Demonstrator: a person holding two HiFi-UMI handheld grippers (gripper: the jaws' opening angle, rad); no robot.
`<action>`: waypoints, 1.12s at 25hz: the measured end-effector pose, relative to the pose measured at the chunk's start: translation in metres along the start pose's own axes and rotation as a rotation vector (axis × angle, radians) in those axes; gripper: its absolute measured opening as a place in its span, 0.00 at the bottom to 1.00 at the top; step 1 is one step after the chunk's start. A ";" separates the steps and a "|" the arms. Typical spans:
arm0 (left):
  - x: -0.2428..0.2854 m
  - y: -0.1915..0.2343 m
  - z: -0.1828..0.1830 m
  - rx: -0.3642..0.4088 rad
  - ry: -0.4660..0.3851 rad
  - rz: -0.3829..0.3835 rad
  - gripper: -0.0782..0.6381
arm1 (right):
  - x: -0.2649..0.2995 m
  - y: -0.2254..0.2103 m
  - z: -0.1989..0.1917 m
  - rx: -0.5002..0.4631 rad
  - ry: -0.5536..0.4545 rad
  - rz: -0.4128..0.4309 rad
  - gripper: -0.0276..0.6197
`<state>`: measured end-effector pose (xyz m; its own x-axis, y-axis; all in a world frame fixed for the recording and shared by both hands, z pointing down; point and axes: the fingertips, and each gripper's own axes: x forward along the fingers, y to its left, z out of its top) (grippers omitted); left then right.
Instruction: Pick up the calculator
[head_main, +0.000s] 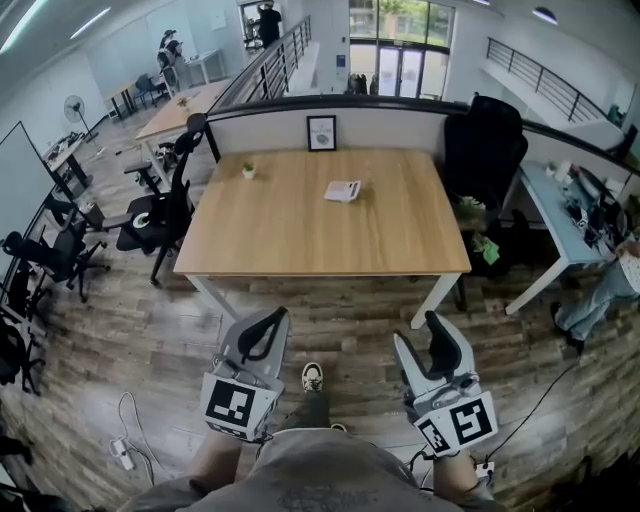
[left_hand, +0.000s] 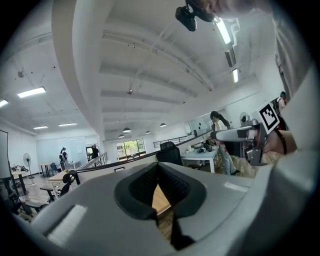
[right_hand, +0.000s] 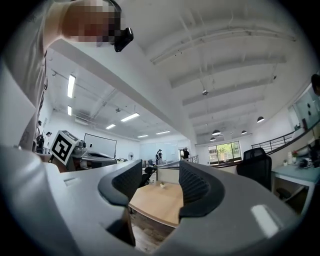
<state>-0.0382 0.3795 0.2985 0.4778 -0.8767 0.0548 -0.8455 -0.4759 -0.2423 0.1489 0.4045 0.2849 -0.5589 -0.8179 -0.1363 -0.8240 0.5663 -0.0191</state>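
The calculator (head_main: 342, 190), a small pale flat thing, lies on the wooden table (head_main: 280, 240), right of middle and toward the far side. Both grippers hang level over the floor in front of the table's near edge, well short of it. My left gripper (head_main: 277, 317) is shut with nothing in it, its tips touching (left_hand: 159, 172). My right gripper (head_main: 418, 330) is open and empty, and the tabletop shows through the wide gap between its pads (right_hand: 161, 182). Neither gripper view shows the calculator.
A tiny potted plant (head_main: 248, 171) and a framed picture (head_main: 321, 132) stand at the table's far side. Black office chairs (head_main: 160, 215) crowd the left; another chair (head_main: 485, 150) sits at the back right. A cluttered side desk (head_main: 560, 215) stands right. A power strip (head_main: 120, 450) lies on the floor.
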 end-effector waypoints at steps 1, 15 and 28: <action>0.003 0.001 -0.001 0.000 -0.005 -0.003 0.11 | 0.001 -0.003 -0.002 0.003 0.003 -0.010 0.37; 0.094 0.064 -0.034 -0.045 0.027 -0.021 0.11 | 0.104 -0.054 -0.050 0.076 0.111 -0.010 0.37; 0.239 0.171 -0.087 -0.081 0.131 -0.105 0.11 | 0.269 -0.129 -0.129 0.237 0.296 -0.093 0.37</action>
<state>-0.0891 0.0823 0.3540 0.5337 -0.8210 0.2028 -0.8116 -0.5646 -0.1499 0.0934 0.0982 0.3786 -0.5137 -0.8413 0.1681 -0.8477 0.4675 -0.2506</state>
